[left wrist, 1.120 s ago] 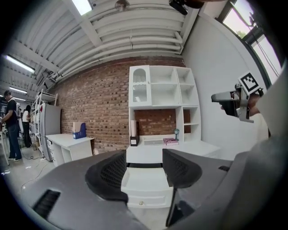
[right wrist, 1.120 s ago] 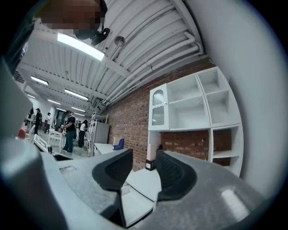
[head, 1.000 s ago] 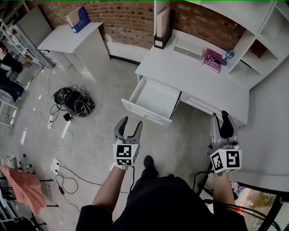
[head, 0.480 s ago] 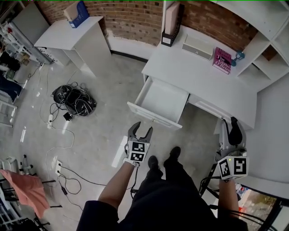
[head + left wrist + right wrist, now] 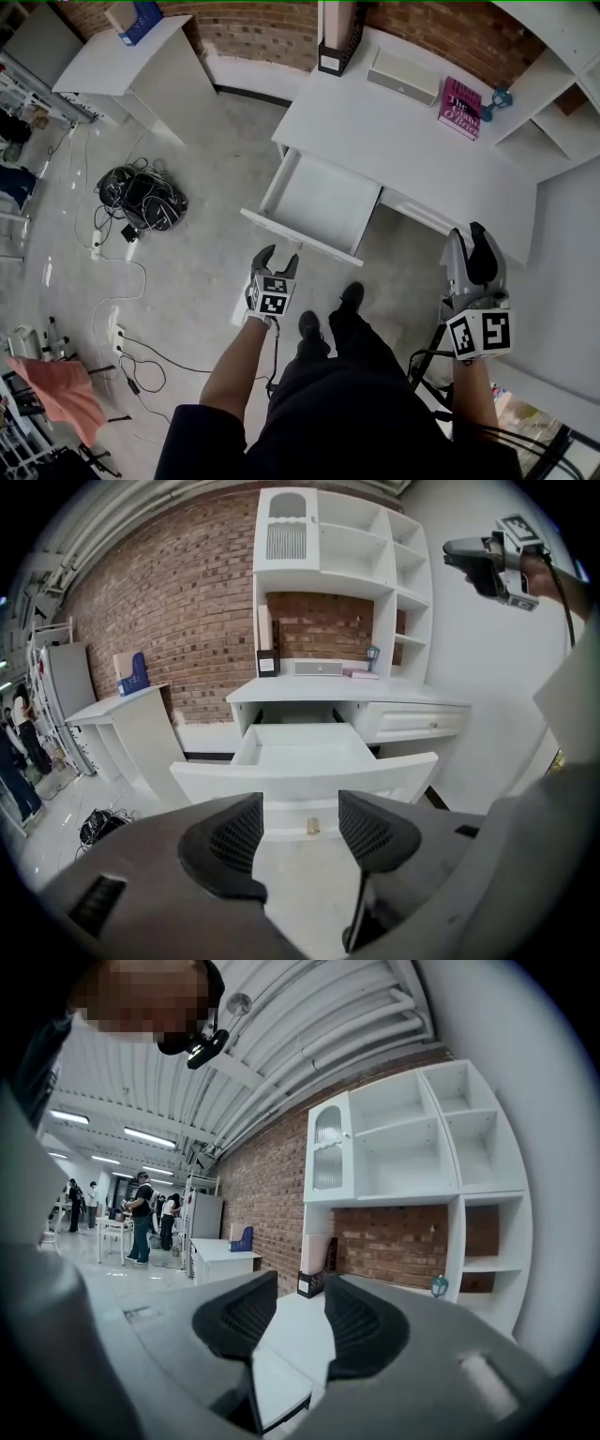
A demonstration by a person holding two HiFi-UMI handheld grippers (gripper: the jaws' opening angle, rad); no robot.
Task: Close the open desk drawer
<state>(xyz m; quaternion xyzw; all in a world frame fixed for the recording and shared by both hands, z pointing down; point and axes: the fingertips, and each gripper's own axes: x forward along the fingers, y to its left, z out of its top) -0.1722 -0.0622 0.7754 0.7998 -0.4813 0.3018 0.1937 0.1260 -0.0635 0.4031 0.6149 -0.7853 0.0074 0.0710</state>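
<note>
The white desk (image 5: 403, 150) stands against the brick wall, and its left drawer (image 5: 319, 202) is pulled far out and holds nothing. In the left gripper view the drawer front (image 5: 309, 778) faces me with a small brass knob (image 5: 313, 826) just below it. My left gripper (image 5: 274, 259) is open, a short way in front of the drawer front, not touching it. My right gripper (image 5: 472, 246) is held up near the desk's right end, open with a narrow gap and nothing between its jaws.
A pink book (image 5: 463, 97), a grey box (image 5: 403, 75) and a file holder (image 5: 336, 36) sit on the desk top. A shut drawer (image 5: 418, 722) is right of the open one. A cable tangle (image 5: 141, 199) lies on the floor at left, near a second white desk (image 5: 131, 66).
The left gripper has moved forward and now sits closer to the drawer front. The right gripper has risen a little beside the desk's right end. The drawer remains open.
</note>
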